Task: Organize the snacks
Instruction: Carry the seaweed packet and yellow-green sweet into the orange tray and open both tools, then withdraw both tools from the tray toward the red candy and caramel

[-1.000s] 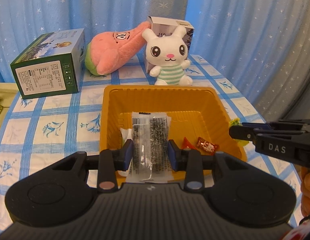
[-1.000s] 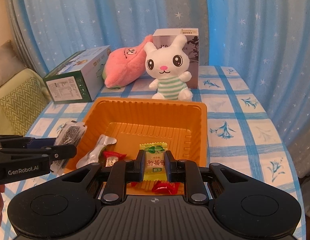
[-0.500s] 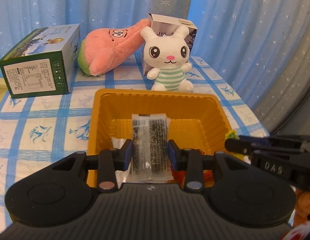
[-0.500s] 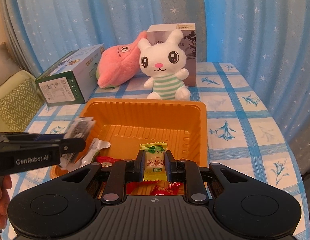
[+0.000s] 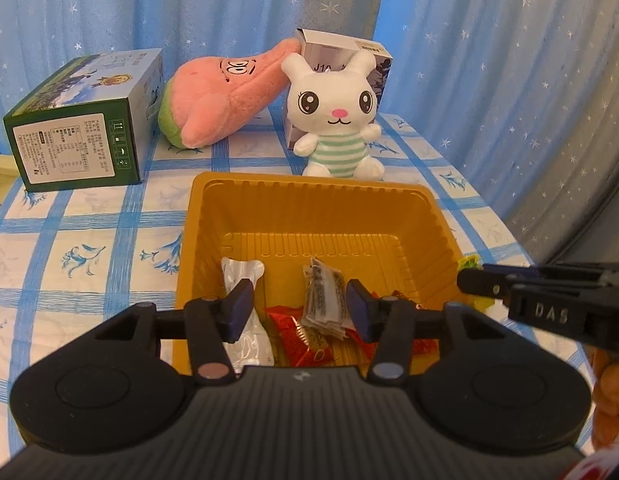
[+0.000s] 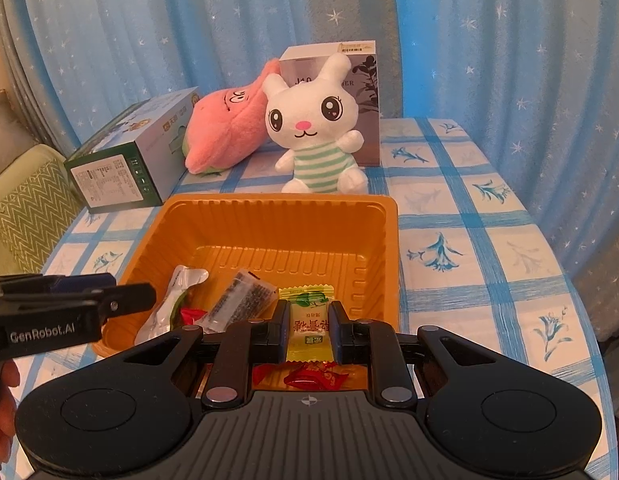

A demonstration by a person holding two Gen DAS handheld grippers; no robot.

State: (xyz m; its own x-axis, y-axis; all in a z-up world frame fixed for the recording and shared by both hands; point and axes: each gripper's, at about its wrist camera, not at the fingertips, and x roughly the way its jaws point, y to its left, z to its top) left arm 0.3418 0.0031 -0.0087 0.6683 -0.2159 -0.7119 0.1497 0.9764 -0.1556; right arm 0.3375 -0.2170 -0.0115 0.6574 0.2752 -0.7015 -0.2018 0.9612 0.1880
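Note:
An orange tray (image 5: 309, 204) (image 6: 277, 216) sits on the checked tablecloth. In it lie a clear packet of dark seaweed snack (image 5: 323, 300) (image 6: 241, 300), a white packet (image 5: 241, 280) (image 6: 173, 296) and red wrapped candies (image 5: 293, 332) (image 6: 313, 376). My left gripper (image 5: 300, 308) is open above the tray's near end, the seaweed packet lying loose between its jaws. My right gripper (image 6: 308, 332) is shut on a yellow-green candy packet (image 6: 308, 328) over the tray's near right part. Each gripper shows in the other's view, the right one (image 5: 485, 280) and the left one (image 6: 129, 300).
Behind the tray stand a white bunny plush (image 5: 337, 116) (image 6: 317, 128), a pink plush (image 5: 225, 96) (image 6: 229, 124), a green carton (image 5: 81, 120) (image 6: 133, 156) and a grey box (image 5: 349, 48) (image 6: 357, 80). Blue curtains hang behind the table. A green cushion (image 6: 25, 208) lies at left.
My left gripper opened and let the seaweed packet drop into the tray. My right gripper, still holding the yellow-green packet, moved further over the tray.

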